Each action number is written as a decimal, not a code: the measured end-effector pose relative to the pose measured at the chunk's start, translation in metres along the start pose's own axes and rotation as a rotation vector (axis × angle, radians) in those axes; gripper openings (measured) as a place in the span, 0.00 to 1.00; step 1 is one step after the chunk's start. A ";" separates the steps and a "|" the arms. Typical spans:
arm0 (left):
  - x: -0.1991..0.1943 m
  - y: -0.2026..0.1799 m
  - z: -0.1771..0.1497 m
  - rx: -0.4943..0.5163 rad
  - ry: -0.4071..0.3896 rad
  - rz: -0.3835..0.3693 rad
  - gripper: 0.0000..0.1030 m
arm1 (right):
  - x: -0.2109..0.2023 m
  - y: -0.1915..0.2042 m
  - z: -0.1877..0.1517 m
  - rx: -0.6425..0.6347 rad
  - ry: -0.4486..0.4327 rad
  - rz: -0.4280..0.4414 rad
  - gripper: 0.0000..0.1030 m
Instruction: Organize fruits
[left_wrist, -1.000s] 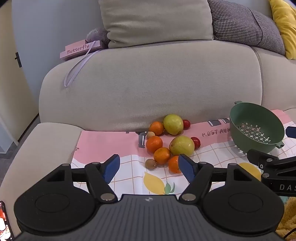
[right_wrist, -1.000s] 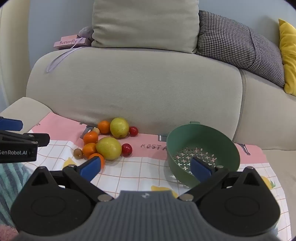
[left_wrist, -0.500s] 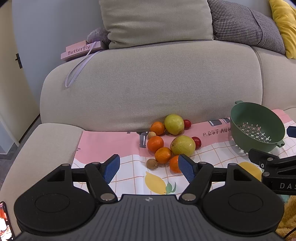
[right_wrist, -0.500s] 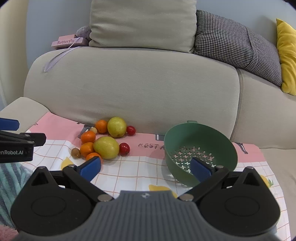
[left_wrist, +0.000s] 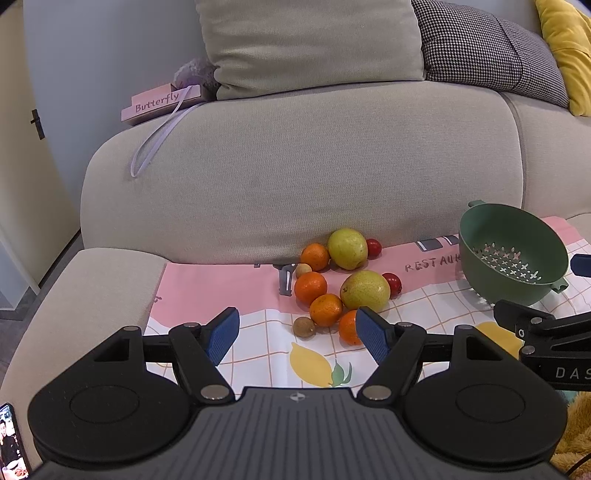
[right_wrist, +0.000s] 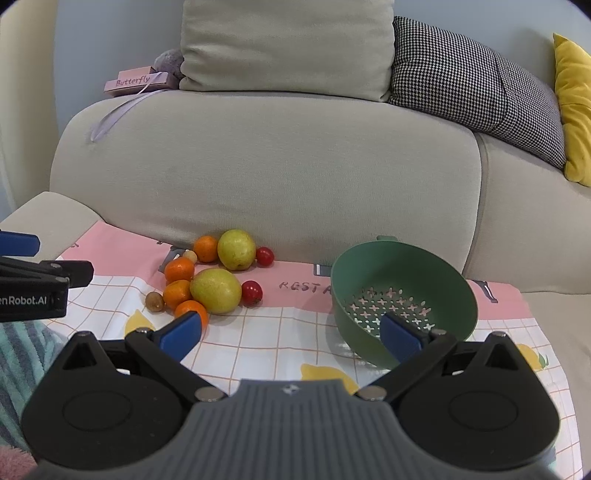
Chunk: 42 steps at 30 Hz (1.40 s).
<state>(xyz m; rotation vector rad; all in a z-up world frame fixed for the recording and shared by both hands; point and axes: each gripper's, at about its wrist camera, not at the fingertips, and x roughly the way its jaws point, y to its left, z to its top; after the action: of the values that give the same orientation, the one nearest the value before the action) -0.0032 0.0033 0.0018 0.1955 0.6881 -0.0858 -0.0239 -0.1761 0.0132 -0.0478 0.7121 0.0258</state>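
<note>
A pile of fruit lies on a pink checked cloth against the sofa back: two yellow-green pears, several oranges, two red cherry tomatoes and small brown fruits. A green colander stands empty to the right of the pile, tilted. My left gripper is open just in front of the fruit. Between pile and colander my right gripper is open, holding nothing.
The beige sofa back rises right behind the fruit, with cushions on top. A pink "Butterfly" box sits on the back's left end. The armrest lies to the left. A striped teal fabric lies at the left.
Both views have shifted slightly; the fruit and colander sit a little higher in the frames. Both grippers stay open and nothing has been picked up.
</note>
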 end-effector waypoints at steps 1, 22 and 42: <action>0.000 0.000 0.000 0.001 0.001 0.001 0.82 | 0.000 0.000 0.000 0.000 -0.001 -0.001 0.96; 0.001 -0.004 0.000 0.023 0.005 0.006 0.82 | 0.004 -0.003 -0.001 0.016 0.015 -0.007 0.96; 0.004 -0.007 -0.001 0.038 0.016 0.015 0.82 | 0.005 -0.005 -0.002 0.021 0.019 -0.008 0.96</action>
<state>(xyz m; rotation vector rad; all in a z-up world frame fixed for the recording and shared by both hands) -0.0020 -0.0038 -0.0029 0.2379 0.7013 -0.0829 -0.0214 -0.1815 0.0089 -0.0303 0.7308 0.0103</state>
